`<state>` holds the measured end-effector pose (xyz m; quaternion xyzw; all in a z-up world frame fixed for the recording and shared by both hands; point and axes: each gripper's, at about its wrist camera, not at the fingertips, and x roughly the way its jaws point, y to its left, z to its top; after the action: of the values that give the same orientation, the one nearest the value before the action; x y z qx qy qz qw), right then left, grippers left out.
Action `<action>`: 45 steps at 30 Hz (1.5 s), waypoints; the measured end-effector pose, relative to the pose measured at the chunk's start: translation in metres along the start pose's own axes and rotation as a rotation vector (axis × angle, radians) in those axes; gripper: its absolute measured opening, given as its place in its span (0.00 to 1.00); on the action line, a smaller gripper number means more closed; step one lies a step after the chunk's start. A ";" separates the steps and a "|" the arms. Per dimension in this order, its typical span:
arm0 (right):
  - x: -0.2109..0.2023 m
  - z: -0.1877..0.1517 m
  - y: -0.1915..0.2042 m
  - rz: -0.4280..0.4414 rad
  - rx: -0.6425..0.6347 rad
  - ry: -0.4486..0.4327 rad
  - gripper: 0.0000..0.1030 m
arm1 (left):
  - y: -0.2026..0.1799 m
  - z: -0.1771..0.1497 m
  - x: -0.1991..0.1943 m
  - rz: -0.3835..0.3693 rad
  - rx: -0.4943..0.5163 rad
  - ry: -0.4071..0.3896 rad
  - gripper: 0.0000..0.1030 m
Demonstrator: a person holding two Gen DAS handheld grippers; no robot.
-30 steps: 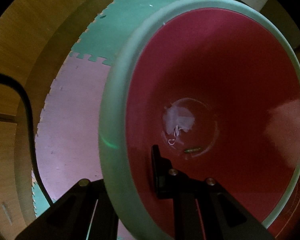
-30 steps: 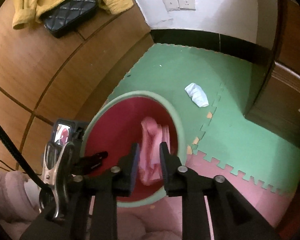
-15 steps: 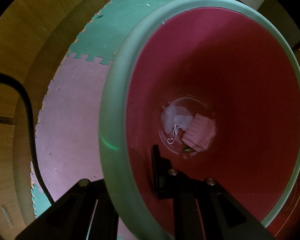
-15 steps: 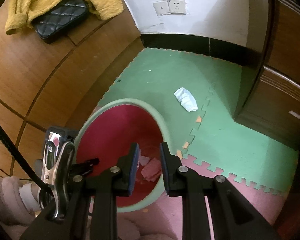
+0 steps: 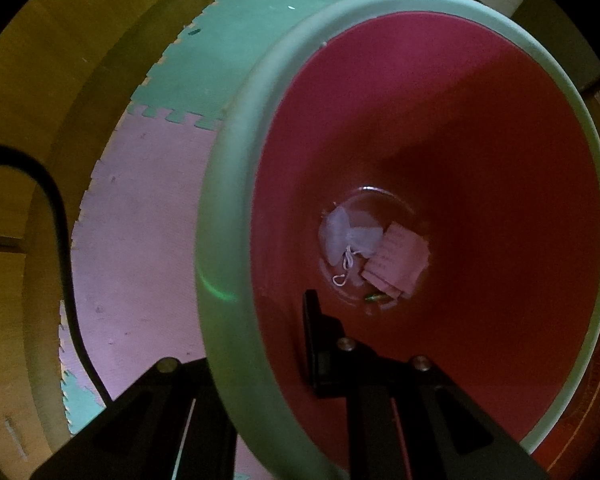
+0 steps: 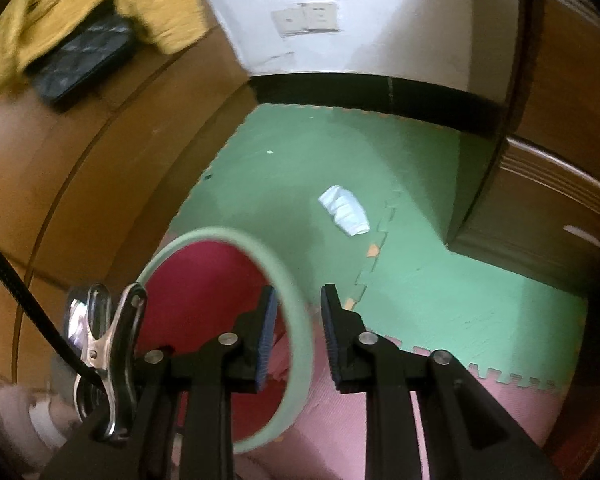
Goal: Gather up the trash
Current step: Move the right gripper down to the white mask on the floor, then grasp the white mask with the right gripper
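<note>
My left gripper (image 5: pixel 259 344) is shut on the rim of the trash bin (image 5: pixel 227 208), pale green outside and red inside. At the bin's bottom lie a pink folded piece (image 5: pixel 396 264) and a white mask with a string (image 5: pixel 348 236). In the right wrist view the bin (image 6: pixel 300 320) stands on the mat below my right gripper (image 6: pixel 297 340), which is open and empty, above the bin's right rim. A crumpled white piece of trash (image 6: pixel 344 210) lies on the green mat farther ahead.
Green foam mat (image 6: pixel 440 280) and pink foam mat (image 6: pixel 340 420) cover the floor. A wooden cabinet (image 6: pixel 540 208) stands on the right, a wooden surface (image 6: pixel 79 168) on the left bears a black bag (image 6: pixel 79 60) and yellow cloth. A black cable (image 5: pixel 51 208) runs at left.
My right gripper let go of the pink piece, which fell to the bin's bottom. The gripper then opened wider and moved up and right, toward the white trash.
</note>
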<state>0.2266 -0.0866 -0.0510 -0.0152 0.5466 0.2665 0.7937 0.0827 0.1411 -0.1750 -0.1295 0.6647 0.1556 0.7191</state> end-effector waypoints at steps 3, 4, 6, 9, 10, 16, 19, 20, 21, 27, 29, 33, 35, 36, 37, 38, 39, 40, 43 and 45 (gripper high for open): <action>0.034 0.018 -0.018 -0.024 0.018 0.040 0.30 | 0.002 0.000 0.001 -0.008 -0.003 0.000 0.10; 0.048 0.024 -0.024 -0.032 0.011 0.054 0.31 | 0.002 -0.001 0.001 -0.008 -0.003 -0.001 0.10; 0.077 0.035 -0.037 -0.039 0.006 0.088 0.32 | 0.002 -0.001 0.001 -0.007 -0.003 -0.002 0.10; 0.120 0.048 -0.054 -0.017 0.004 0.142 0.35 | 0.000 0.000 0.000 -0.004 -0.019 -0.003 0.10; 0.139 0.054 -0.059 -0.018 -0.009 0.170 0.36 | -0.001 0.002 0.000 0.003 -0.022 -0.006 0.10; 0.205 0.075 -0.075 0.048 -0.041 0.263 0.61 | -0.001 0.002 -0.003 0.022 -0.047 -0.023 0.10; 0.229 0.084 -0.080 0.097 -0.030 0.303 0.61 | 0.000 0.003 -0.004 0.024 -0.063 -0.021 0.10; 0.235 0.087 -0.084 0.117 -0.010 0.310 0.61 | 0.000 0.003 -0.004 0.028 -0.064 -0.024 0.10; 0.243 0.091 -0.089 0.139 0.021 0.325 0.61 | -0.001 0.004 -0.005 0.034 -0.063 -0.027 0.10; 0.273 0.103 -0.098 0.028 -0.006 0.331 0.61 | -0.003 0.005 -0.007 0.037 -0.057 -0.038 0.10; 0.282 0.103 -0.093 0.013 -0.032 0.331 0.61 | -0.001 0.004 -0.007 0.036 -0.058 -0.042 0.10; 0.298 0.103 -0.082 -0.008 -0.068 0.324 0.61 | -0.002 0.004 -0.008 0.042 -0.050 -0.048 0.10; 0.306 0.103 -0.077 -0.009 -0.084 0.324 0.61 | -0.001 0.004 -0.009 0.042 -0.053 -0.049 0.10; 0.308 0.103 -0.075 -0.010 -0.089 0.324 0.61 | -0.001 0.004 -0.009 0.043 -0.052 -0.050 0.10; 0.312 0.102 -0.074 -0.013 -0.099 0.325 0.61 | -0.001 0.004 -0.009 0.043 -0.052 -0.051 0.10; 0.315 0.102 -0.072 -0.017 -0.110 0.326 0.61 | -0.001 0.004 -0.009 0.044 -0.053 -0.051 0.10; 0.318 0.103 -0.070 -0.023 -0.121 0.328 0.61 | -0.001 0.004 -0.010 0.044 -0.055 -0.052 0.10; 0.321 0.102 -0.068 -0.030 -0.133 0.329 0.61 | -0.001 0.004 -0.010 0.044 -0.056 -0.053 0.10; 0.329 0.099 -0.064 -0.046 -0.159 0.329 0.61 | 0.000 0.004 -0.010 0.045 -0.058 -0.056 0.10; 0.332 0.098 -0.061 -0.048 -0.167 0.329 0.61 | 0.000 0.005 -0.010 0.044 -0.058 -0.057 0.10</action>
<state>0.4242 0.0270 -0.3191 -0.1375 0.6446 0.2861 0.6955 0.0863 0.1419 -0.1643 -0.1313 0.6419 0.1942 0.7301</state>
